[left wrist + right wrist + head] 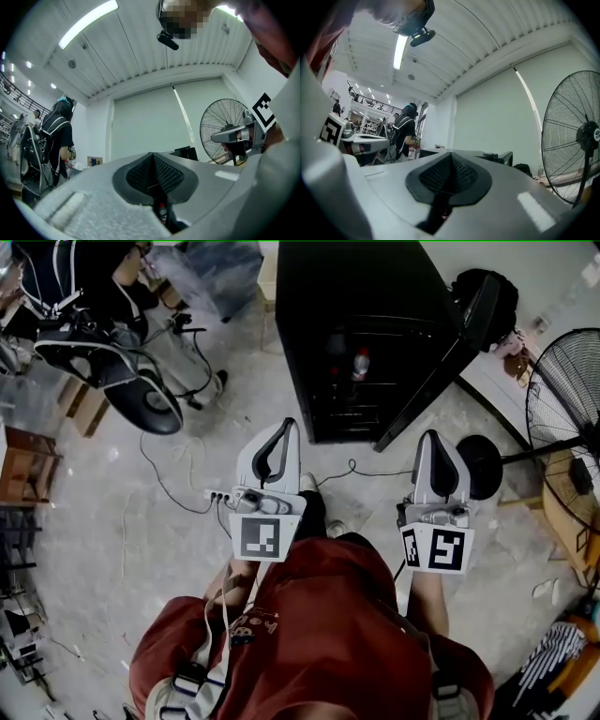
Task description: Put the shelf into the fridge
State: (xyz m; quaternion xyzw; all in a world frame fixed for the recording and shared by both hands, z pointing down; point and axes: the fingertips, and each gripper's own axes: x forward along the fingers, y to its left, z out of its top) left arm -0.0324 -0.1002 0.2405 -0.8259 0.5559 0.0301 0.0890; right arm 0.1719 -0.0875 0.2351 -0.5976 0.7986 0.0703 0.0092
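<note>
A black fridge (361, 334) stands ahead of me on the floor, its door (441, 357) swung open to the right. A bottle (359, 365) shows on a rack inside. No loose shelf appears in any view. My left gripper (278, 434) and right gripper (433, 442) are held side by side at waist height, both pointing at the fridge and well short of it. The left gripper (153, 161) is shut with nothing between its pads. So is the right gripper (449, 161), which shows only its own meeting pads.
A tall standing fan (567, 418) is at the right, its round base (480, 465) near the fridge door. A power strip (220, 495) and cables lie on the floor ahead of me to the left. Another person in black (94, 277) and dark equipment (141, 395) are far left.
</note>
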